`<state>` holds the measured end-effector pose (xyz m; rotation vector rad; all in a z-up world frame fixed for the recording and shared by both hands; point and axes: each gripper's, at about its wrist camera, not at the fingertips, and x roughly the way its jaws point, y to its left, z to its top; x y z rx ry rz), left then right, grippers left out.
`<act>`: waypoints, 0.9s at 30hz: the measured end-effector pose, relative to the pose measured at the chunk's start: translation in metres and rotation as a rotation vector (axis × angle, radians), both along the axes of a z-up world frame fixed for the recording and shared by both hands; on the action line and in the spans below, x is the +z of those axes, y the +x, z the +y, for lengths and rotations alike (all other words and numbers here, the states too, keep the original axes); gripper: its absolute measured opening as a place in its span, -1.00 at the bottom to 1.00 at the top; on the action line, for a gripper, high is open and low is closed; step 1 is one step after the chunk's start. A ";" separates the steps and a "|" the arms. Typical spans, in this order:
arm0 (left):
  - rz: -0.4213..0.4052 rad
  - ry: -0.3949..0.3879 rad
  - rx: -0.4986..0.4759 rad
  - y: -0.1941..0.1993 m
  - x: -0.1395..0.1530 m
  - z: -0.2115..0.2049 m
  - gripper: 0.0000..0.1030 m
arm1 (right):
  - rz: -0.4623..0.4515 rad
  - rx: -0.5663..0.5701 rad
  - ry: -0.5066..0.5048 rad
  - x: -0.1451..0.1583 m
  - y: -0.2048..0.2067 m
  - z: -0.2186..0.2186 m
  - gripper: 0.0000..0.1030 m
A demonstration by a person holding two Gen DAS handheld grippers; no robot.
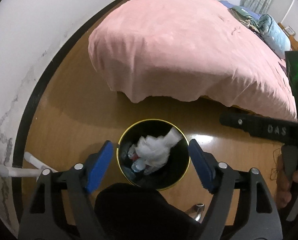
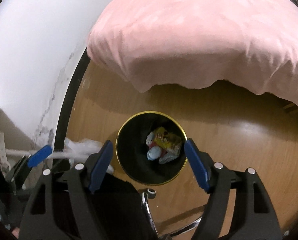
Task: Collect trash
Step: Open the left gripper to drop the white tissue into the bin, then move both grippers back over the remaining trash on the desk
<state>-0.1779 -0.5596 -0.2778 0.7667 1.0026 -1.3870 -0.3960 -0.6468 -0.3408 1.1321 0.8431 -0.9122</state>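
A black bin with a gold rim (image 1: 186, 138) is standing on the wooden floor (image 1: 68, 108), near the foot of a bed under a pink cover (image 1: 169, 50). Both grippers are hovering above it — the left gripper (image 1: 152, 166) and the right gripper (image 2: 147, 165), each with jaws spread wide and holding nothing. Inside the bin are lying a crumpled white plastic bag (image 1: 157, 150), a yellow wrapper (image 2: 168, 140) and other scraps. Judging by this, collection is looking well advanced — no loose trash is showing on the visible floor.
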 end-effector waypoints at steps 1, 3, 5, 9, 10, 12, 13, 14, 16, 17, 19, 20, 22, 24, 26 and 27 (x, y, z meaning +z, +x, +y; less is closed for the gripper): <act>-0.002 -0.002 -0.006 -0.001 0.003 0.001 0.49 | -0.002 -0.009 -0.006 0.001 -0.001 -0.001 0.39; -0.006 -0.009 -0.008 0.000 0.008 0.004 0.50 | -0.003 -0.015 -0.015 0.004 0.001 -0.003 0.39; -0.013 -0.021 -0.006 0.004 0.018 0.011 0.57 | 0.002 0.000 -0.025 0.005 0.009 -0.003 0.39; -0.036 -0.077 0.027 0.018 0.052 0.033 0.63 | 0.007 0.039 -0.078 0.023 0.031 0.001 0.39; -0.053 -0.110 0.053 0.025 0.068 0.043 0.74 | 0.008 0.047 -0.096 0.030 0.036 0.003 0.40; -0.071 -0.184 0.088 0.038 0.100 0.063 0.80 | -0.008 0.079 -0.147 0.053 0.052 0.008 0.48; -0.082 -0.223 0.107 0.046 0.119 0.077 0.81 | -0.032 0.105 -0.187 0.071 0.063 0.013 0.49; -0.094 -0.255 0.128 0.055 0.135 0.089 0.83 | -0.041 0.127 -0.215 0.084 0.072 0.018 0.52; -0.122 -0.309 0.189 0.076 0.163 0.119 0.86 | -0.063 0.209 -0.287 0.116 0.104 0.033 0.55; -0.138 -0.332 0.236 0.090 0.176 0.138 0.86 | -0.076 0.246 -0.312 0.127 0.117 0.040 0.56; -0.161 -0.347 0.329 0.116 0.192 0.169 0.86 | -0.119 0.366 -0.371 0.158 0.160 0.065 0.56; -0.172 -0.348 0.382 0.131 0.197 0.188 0.86 | -0.137 0.417 -0.390 0.168 0.178 0.076 0.56; -0.196 -0.341 0.498 0.162 0.202 0.228 0.86 | -0.181 0.564 -0.433 0.191 0.228 0.113 0.56; -0.223 -0.319 0.612 0.189 0.203 0.268 0.86 | -0.217 0.692 -0.456 0.204 0.268 0.147 0.56; -0.247 -0.290 0.744 0.219 0.202 0.320 0.86 | -0.253 0.845 -0.476 0.216 0.314 0.192 0.56; -0.256 -0.275 0.811 0.232 0.201 0.346 0.86 | -0.270 0.908 -0.484 0.221 0.333 0.213 0.56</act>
